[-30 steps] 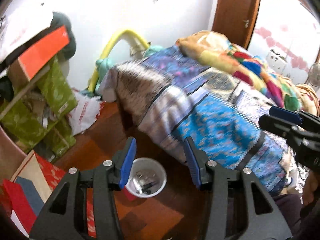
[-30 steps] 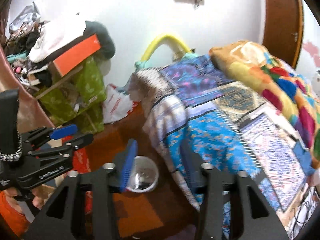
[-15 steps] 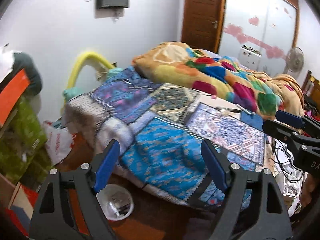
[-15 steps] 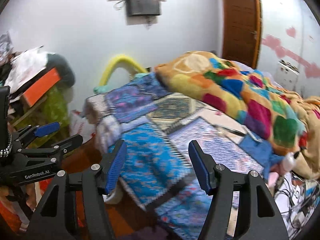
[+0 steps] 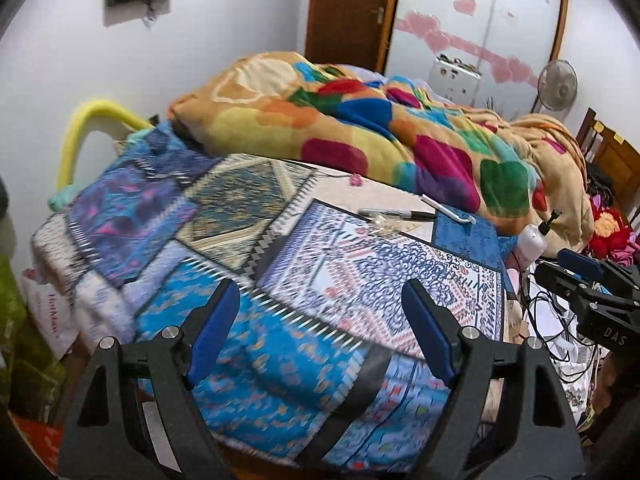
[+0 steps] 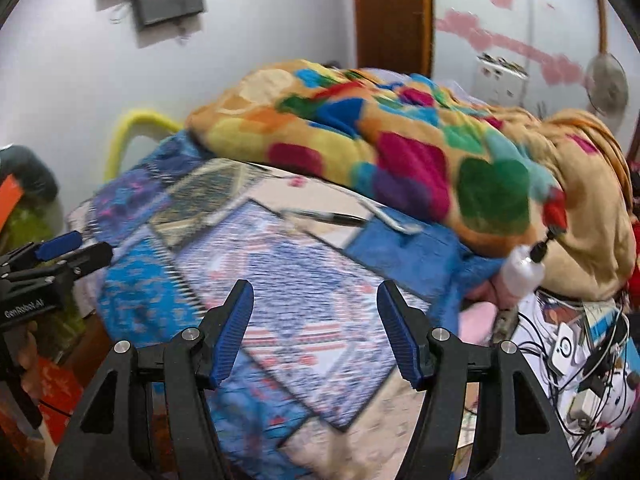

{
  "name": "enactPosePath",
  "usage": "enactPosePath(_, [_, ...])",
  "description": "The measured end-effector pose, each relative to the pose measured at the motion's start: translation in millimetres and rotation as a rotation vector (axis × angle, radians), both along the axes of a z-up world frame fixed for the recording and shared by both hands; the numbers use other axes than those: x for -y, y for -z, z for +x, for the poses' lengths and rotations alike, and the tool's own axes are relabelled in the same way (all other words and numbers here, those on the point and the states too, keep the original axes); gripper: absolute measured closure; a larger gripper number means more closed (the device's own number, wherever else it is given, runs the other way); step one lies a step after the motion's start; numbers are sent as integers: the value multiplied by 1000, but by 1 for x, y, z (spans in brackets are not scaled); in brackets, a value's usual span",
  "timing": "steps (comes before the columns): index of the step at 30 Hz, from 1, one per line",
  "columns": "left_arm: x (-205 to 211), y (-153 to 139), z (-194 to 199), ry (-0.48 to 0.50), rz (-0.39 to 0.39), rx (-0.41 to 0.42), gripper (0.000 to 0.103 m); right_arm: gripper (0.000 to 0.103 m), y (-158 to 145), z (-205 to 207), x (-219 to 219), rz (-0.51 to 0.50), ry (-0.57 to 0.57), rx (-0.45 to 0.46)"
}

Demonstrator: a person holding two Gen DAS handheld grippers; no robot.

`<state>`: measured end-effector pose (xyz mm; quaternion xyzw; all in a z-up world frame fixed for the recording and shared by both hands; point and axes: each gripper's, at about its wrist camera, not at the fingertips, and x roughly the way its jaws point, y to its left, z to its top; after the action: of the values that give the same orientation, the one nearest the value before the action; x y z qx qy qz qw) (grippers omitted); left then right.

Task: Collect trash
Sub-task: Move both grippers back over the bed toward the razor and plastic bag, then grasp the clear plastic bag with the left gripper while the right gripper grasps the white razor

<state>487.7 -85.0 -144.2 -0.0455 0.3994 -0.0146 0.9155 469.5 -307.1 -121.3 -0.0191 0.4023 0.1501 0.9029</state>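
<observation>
My left gripper (image 5: pixel 320 328) is open and empty above the near edge of the bed. My right gripper (image 6: pixel 316 324) is open and empty over the patterned quilt (image 6: pixel 288 272). On the bed lie a black pen (image 5: pixel 396 213), a small clear wrapper (image 5: pixel 384 224) beside it and a white stick-like thing (image 5: pixel 448 210). The pen (image 6: pixel 324 217) and the white thing (image 6: pixel 390 218) also show in the right wrist view, blurred. Each gripper shows at the edge of the other's view: the right one (image 5: pixel 588 280) and the left one (image 6: pixel 60 250).
A colourful blanket (image 5: pixel 360 120) is heaped at the back of the bed. A white pump bottle (image 6: pixel 524 270) leans at the bed's right edge. Cables and chargers (image 6: pixel 572 356) lie at the right. Green bags (image 5: pixel 16 320) and a white bag (image 5: pixel 48 316) stand at the left on the floor.
Both grippers rose and swung right, from the floor and its white bin of trash up to the bed top. The bin left both views. Both jaws opened wider.
</observation>
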Motion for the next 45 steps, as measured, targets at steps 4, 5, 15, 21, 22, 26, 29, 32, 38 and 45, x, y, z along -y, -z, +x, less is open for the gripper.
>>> enactPosePath(4, [14,24,39,33,-19,-44,20,43,20,29,25,12,50,-48])
enactPosePath(5, [18,30,48,40,-21,-53,20,43,26,37,31,13,58,-59])
enactPosePath(15, [50,83,129,97,-50,-131,20,43,65,119,49,-16,48,-121])
enactPosePath(21, [60,106,162,105,-73,-140,20,43,78,147,41,-20,42,-99])
enactPosePath(22, [63,108,165,107,-68,-142,20,43,81,151,42,-8,56,-101])
enactPosePath(26, [72,116,174,120,-41,-122,21,43,95,171,47,16,134,-135])
enactPosePath(29, [80,118,174,137,-10,-90,28,65,106,178,50,61,145,-185])
enactPosePath(32, [87,124,179,162,6,-108,50,73,106,171,47,40,131,-157])
enactPosePath(38, [90,118,170,182,40,-97,77,94,102,154,41,-51,98,-114])
enactPosePath(45, [75,103,143,183,-12,-112,78,94,83,128,43,-67,75,-94])
